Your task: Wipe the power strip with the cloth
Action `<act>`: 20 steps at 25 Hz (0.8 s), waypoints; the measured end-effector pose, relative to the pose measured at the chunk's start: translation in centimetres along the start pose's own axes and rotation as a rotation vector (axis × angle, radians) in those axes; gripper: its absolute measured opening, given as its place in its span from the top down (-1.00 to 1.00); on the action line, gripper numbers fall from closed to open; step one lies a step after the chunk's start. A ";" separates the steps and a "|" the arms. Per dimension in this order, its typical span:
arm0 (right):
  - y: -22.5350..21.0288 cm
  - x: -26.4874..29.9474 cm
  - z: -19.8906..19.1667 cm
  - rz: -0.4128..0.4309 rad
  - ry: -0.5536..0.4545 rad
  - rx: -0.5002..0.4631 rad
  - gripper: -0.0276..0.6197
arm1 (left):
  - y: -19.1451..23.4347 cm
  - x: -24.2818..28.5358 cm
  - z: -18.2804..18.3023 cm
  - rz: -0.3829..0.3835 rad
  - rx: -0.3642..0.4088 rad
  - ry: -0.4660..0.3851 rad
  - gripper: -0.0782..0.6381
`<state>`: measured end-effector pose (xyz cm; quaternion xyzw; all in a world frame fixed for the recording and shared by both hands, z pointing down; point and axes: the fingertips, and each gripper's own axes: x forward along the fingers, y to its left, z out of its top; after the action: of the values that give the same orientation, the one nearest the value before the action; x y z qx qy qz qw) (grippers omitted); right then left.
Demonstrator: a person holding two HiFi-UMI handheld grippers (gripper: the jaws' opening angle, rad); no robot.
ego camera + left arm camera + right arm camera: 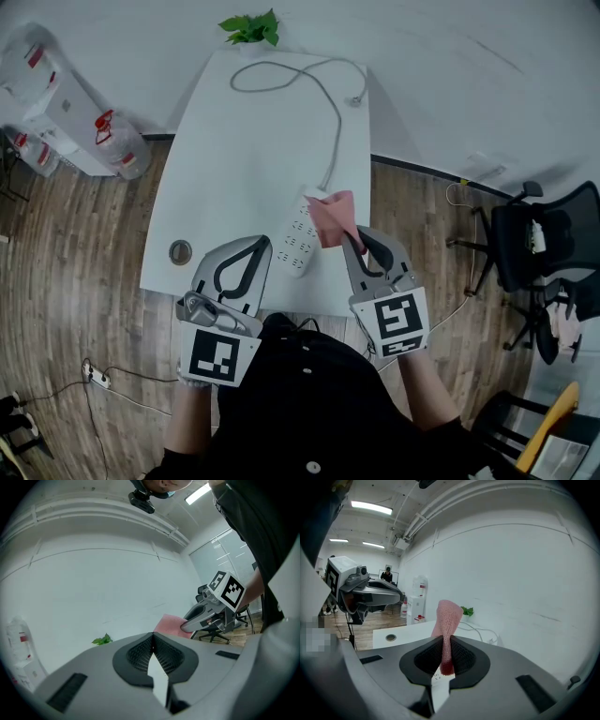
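Observation:
The white power strip [302, 236] lies near the front edge of the white table [234, 159], and its grey cord [331, 122] runs toward the back. My right gripper [352, 236] is shut on a pink cloth [333, 217], held up just right of the strip. In the right gripper view the cloth [449, 615] stands up from between the closed jaws of the right gripper [444, 643]. My left gripper [263, 243] hovers left of the strip, shut, with nothing in it. In the left gripper view its jaws meet with nothing between them at the left gripper [152, 638], and the cloth [168, 623] shows to the right.
A round cable grommet [180, 251] sits at the table's front left. A small green plant [251, 27] stands at the back edge. Water bottles [117, 145] stand on the floor at left, office chairs [544, 258] at right, and another power strip [95, 375] lies on the floor.

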<state>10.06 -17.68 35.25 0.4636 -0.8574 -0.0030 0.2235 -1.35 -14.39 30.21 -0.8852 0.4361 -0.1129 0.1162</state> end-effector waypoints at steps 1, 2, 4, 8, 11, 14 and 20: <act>0.0 0.0 0.0 0.000 0.001 0.000 0.73 | 0.0 0.0 0.0 0.001 0.000 -0.003 0.74; 0.1 0.0 0.0 0.000 0.001 -0.001 0.73 | 0.1 0.0 0.0 0.002 -0.001 -0.005 0.74; 0.2 0.0 0.2 0.001 -0.001 -0.001 0.73 | 0.2 -0.2 0.0 0.005 -0.004 -0.006 0.74; 0.3 0.0 0.5 0.003 -0.005 -0.005 0.73 | 0.4 -0.1 0.1 0.010 -0.008 -0.008 0.74; 0.4 0.1 0.6 0.004 -0.007 -0.008 0.73 | 0.6 -0.2 -0.2 0.019 -0.016 0.004 0.74; 0.7 0.2 0.7 0.011 -0.011 -0.011 0.73 | 0.9 -0.2 -0.3 0.030 -0.014 0.010 0.74; 1.0 0.5 0.5 0.019 -0.012 -0.017 0.73 | 1.3 0.4 -0.2 0.037 0.004 0.006 0.74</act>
<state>8.81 -17.65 35.20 0.4536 -0.8630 -0.0110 0.2221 -2.15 -15.48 30.02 -0.8765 0.4524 -0.1143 0.1187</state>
